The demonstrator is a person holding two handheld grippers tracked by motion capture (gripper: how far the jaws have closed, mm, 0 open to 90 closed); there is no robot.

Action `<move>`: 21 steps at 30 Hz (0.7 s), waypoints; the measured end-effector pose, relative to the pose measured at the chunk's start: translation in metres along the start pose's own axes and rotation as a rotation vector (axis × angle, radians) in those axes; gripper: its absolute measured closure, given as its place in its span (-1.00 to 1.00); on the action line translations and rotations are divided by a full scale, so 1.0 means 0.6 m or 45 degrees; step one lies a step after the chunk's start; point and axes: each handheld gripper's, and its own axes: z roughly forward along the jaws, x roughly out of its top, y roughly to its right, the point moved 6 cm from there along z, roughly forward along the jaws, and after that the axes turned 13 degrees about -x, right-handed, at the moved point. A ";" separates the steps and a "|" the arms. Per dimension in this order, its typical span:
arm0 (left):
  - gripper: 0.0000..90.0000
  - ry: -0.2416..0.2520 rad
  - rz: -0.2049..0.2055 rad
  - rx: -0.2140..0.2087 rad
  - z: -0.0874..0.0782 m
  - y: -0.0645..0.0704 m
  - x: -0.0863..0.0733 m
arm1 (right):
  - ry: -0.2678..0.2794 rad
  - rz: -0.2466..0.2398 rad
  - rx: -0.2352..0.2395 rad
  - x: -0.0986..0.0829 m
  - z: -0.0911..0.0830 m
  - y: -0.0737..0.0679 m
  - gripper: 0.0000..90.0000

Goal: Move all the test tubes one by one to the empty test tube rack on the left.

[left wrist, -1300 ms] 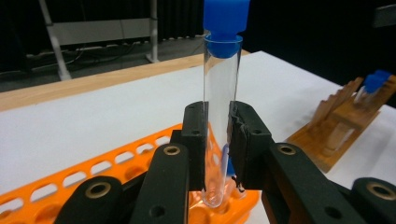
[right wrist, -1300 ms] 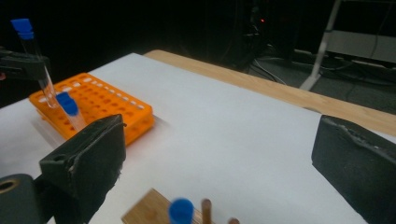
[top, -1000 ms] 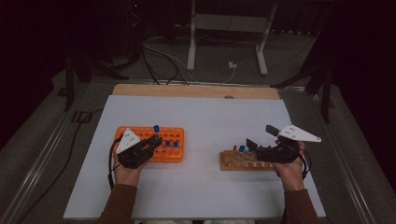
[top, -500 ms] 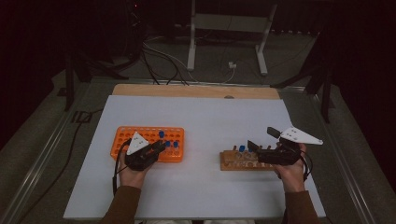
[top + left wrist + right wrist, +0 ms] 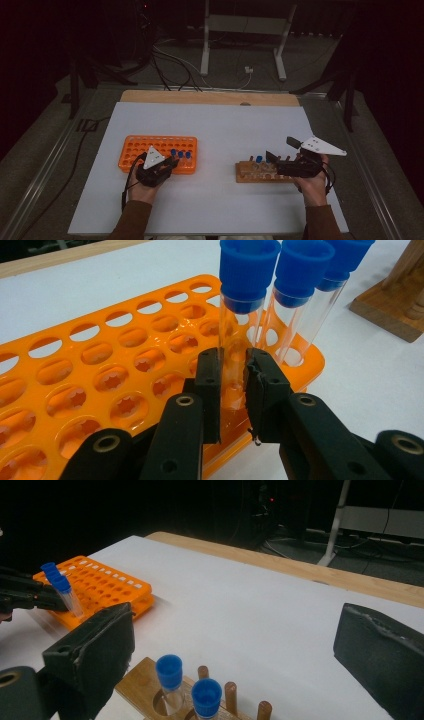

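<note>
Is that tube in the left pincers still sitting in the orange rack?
Yes, in. The tube stands upright with its bottom inside a hole of the orange rack, the left gripper shut around its glass.

glossy orange plastic rack (image 5: 125, 370); clear glossy tube (image 5: 235, 355), blue plastic cap; matt wooden stand (image 5: 260, 172).

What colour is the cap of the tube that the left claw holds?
Blue; the cap shows best in the left gripper view.
</note>
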 end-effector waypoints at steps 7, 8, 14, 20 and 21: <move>0.63 0.108 0.012 0.007 -0.020 0.002 0.021 | -0.003 0.004 -0.001 -0.002 0.000 0.003 -0.92; 0.70 0.102 0.015 0.004 -0.021 0.003 0.022 | -0.003 0.004 -0.001 -0.002 -0.001 0.004 -0.92; 0.72 0.038 0.042 -0.009 -0.016 0.009 0.016 | -0.020 -0.022 -0.006 -0.008 -0.002 0.006 -0.92; 0.59 0.068 -0.017 -0.043 -0.024 0.006 0.013 | -0.046 -0.064 -0.018 -0.020 -0.005 0.009 -0.92; 0.55 0.078 -0.023 -0.056 -0.026 0.007 0.014 | -0.046 -0.061 -0.015 -0.021 -0.006 0.010 -0.91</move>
